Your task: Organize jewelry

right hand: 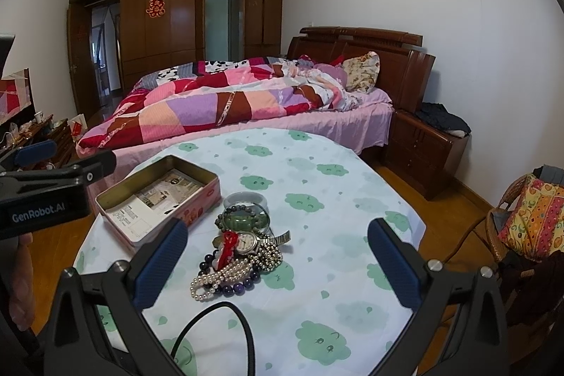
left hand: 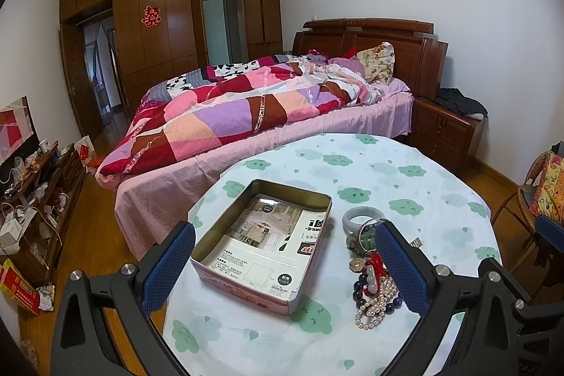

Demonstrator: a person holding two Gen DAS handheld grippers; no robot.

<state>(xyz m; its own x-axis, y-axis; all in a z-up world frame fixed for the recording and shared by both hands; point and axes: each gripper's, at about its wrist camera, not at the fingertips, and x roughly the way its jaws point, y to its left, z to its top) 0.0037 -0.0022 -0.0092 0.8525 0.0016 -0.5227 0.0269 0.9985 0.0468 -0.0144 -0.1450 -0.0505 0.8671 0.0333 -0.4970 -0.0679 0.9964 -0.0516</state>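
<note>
We work over a round table draped in a white cloth printed with green clouds (right hand: pixel 317 185), with the bed just beyond it. On the cloth sits an open rectangular pink metal tin (left hand: pixel 268 245), lidless and shallow, only a printed paper sheet lining its bottom. Just beside the tin's right wall lies the heap of jewelry (right hand: pixel 239 245): a pale jade bangle (right hand: pixel 245 198) at the far end, a green bead bracelet, a steel-banded wristwatch (right hand: pixel 248 241), a red knotted charm, dark purple beads and a white pearl strand (right hand: pixel 220 277) nearest us.

Our left gripper (left hand: pixel 285 266) is spread wide and empty, straddling the tin. Our right gripper (right hand: pixel 276 265) is also released, holding nothing, hovering with the heap just ahead of its left finger.

The strands overlap, so we judge that pinching one piece may drag others along or spill them off the cloth. The smooth bangle could slip from the pads, and a black cable (right hand: pixel 218 323) crossing the near table might snag.
</note>
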